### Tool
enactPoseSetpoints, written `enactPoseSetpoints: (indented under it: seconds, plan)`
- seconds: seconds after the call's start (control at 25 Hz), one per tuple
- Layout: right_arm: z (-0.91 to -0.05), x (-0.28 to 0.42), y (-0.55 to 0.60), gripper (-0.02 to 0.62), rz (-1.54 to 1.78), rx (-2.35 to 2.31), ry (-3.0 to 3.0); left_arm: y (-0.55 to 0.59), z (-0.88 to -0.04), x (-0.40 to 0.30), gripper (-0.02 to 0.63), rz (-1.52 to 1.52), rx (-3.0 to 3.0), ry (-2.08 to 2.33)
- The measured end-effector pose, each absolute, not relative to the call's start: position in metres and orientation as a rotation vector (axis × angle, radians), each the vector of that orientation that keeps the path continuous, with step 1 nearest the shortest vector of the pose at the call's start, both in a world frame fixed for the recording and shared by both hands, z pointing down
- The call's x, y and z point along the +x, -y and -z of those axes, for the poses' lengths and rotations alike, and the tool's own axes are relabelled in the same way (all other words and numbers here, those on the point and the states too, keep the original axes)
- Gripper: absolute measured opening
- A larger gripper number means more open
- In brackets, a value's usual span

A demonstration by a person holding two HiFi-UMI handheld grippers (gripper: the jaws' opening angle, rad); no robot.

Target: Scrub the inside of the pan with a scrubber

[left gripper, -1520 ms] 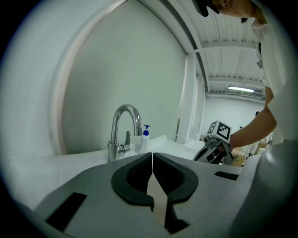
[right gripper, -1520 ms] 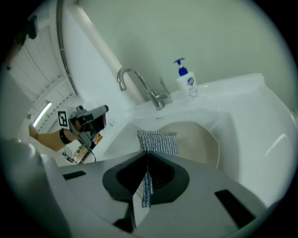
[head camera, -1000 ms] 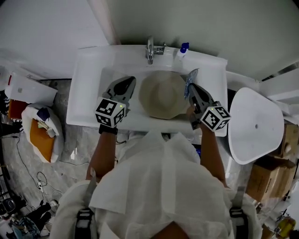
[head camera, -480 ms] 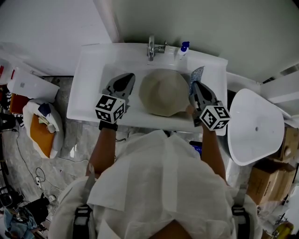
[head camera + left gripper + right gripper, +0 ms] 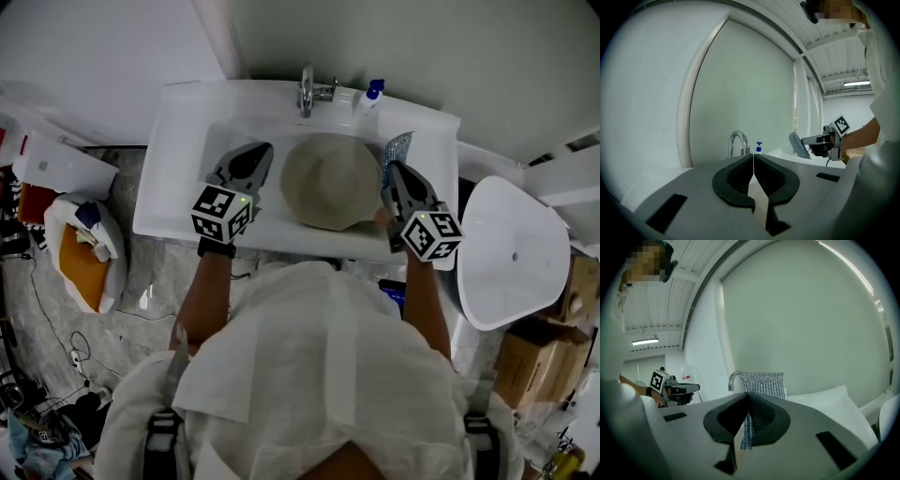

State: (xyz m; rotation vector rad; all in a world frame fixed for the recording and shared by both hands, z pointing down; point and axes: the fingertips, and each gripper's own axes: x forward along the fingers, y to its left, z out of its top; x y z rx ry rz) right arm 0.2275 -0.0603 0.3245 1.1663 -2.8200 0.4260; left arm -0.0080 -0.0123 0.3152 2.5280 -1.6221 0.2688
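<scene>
1. Head view: a white sink [image 5: 178, 169] is seen from above. A chrome faucet [image 5: 306, 92] and a blue-capped bottle [image 5: 371, 96] stand at its back rim.
2. The pan [image 5: 330, 183], pale beige and round, lies in the basin in front of the faucet, between the two grippers.
3. The left gripper [image 5: 260, 153] is held over the left part of the basin, just beside the pan's left edge. In the left gripper view its tongs are pressed together along their whole seam, and nothing is caught between them.
4. The right gripper [image 5: 392, 174] is held over the right part of the basin. Its tongs are pinched on the scrubber [image 5: 397, 148], a silvery mesh pad.
5. In the right gripper view the scrubber [image 5: 763, 384] stands upright above the tong tips, and its lower strip is clamped in the seam.
6. In the head view the scrubber is located at the pan's right edge. In the left gripper view it is seen raised above the sink rim. Contact with the pan cannot be told.
7. A white rounded lid [image 5: 514, 253] is noted to the right of the sink. An orange-and-white bag [image 5: 82, 267] lies on the floor to the left.
</scene>
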Motion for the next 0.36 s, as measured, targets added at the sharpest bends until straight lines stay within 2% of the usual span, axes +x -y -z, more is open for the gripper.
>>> enactPoseSetpoints:
  seconds: [0.36]
  plan:
    - [-0.3293,0.2231,0.0616,0.014,-0.426,1.162,2.8,0.0138,-0.3189,-0.0137,0.02,-0.268,2.517,1.623]
